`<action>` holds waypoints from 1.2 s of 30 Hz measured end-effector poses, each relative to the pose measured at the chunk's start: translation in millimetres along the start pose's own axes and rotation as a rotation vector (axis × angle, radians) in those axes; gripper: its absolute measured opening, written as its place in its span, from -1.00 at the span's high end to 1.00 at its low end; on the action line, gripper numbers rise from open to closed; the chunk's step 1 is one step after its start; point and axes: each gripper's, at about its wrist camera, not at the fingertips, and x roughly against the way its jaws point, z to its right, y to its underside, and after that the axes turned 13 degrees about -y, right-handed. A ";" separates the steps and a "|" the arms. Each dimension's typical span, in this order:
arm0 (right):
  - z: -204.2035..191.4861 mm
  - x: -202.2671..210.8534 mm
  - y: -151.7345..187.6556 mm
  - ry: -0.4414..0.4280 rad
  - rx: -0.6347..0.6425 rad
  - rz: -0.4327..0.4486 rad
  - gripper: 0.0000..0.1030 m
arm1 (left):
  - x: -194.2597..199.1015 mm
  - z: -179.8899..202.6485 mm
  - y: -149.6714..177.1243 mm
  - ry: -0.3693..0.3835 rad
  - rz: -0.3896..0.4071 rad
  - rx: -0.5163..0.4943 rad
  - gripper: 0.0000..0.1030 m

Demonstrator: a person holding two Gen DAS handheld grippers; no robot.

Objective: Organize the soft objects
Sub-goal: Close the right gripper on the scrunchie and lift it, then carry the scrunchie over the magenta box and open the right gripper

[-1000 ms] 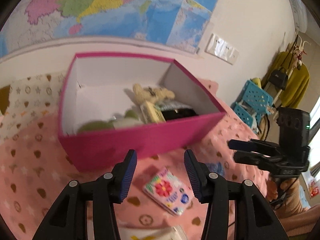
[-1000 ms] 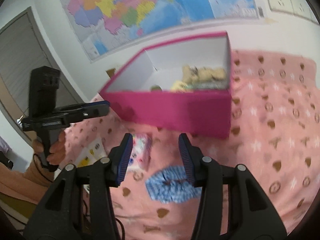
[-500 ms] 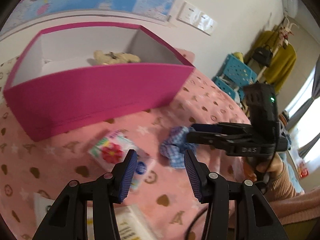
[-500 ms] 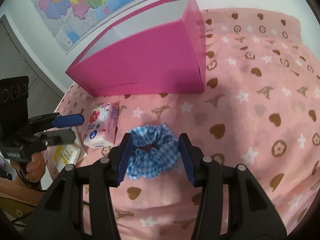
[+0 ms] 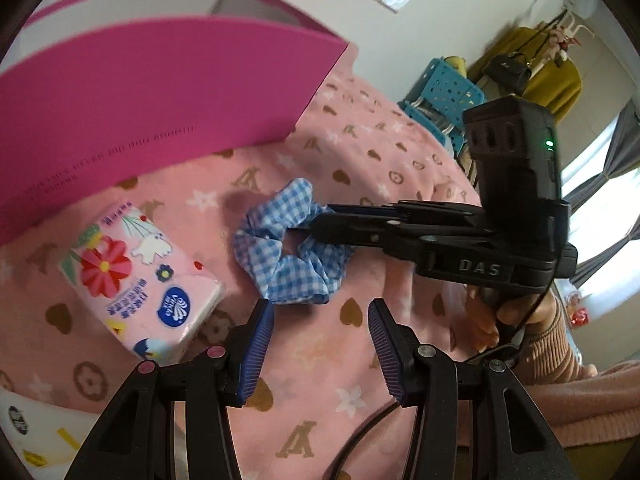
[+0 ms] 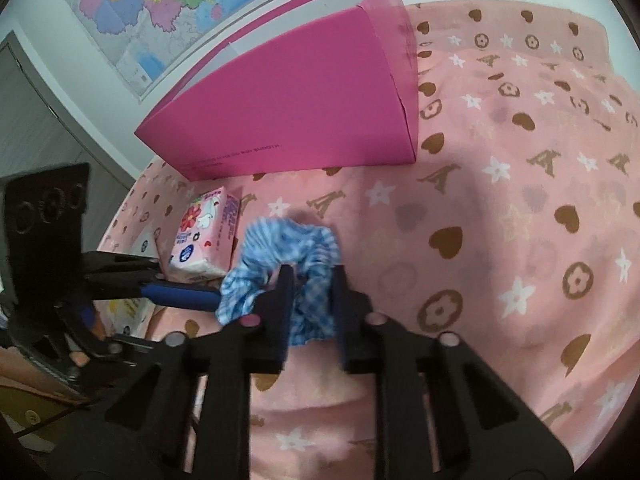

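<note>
A blue checked scrunchie [image 5: 280,248] lies on the pink blanket [image 5: 400,152] in front of the pink box [image 5: 160,92]. My right gripper [image 6: 312,280] points down at it. Its jaws are closing, and the scrunchie [image 6: 288,240] fabric is bunched between the pads. From the left wrist view the right gripper [image 5: 324,222] pinches the scrunchie's right side. My left gripper [image 5: 320,320] stands open just short of the scrunchie, nothing between its blue pads. A flowered tissue pack [image 5: 136,276] lies left of the scrunchie. The box's inside is hidden.
White paper packs [image 5: 24,432] lie at the blanket's near left edge. Blue baskets [image 5: 444,92] and hanging clothes [image 5: 552,76] stand beyond the bed on the right. A map [image 6: 160,0] covers the wall behind the pink box [image 6: 300,108]. A hand [image 5: 520,320] holds the right gripper.
The right gripper came down over the scrunchie and its jaws closed on it. The left gripper sank and tilted down toward the scrunchie; the box's inside dropped out of view.
</note>
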 end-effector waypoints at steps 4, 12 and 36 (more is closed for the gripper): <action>-0.5 3.4 0.2 -0.032 -0.008 0.014 0.79 | -5.0 -5.3 -5.7 0.013 -0.016 0.029 0.03; -14.9 14.8 -2.0 -0.072 0.024 0.052 0.81 | -0.6 -5.2 -12.8 0.023 0.016 0.054 0.28; -63.4 60.4 -57.2 -0.104 0.189 0.219 0.81 | 81.5 10.1 -58.6 -0.059 0.265 -0.061 0.33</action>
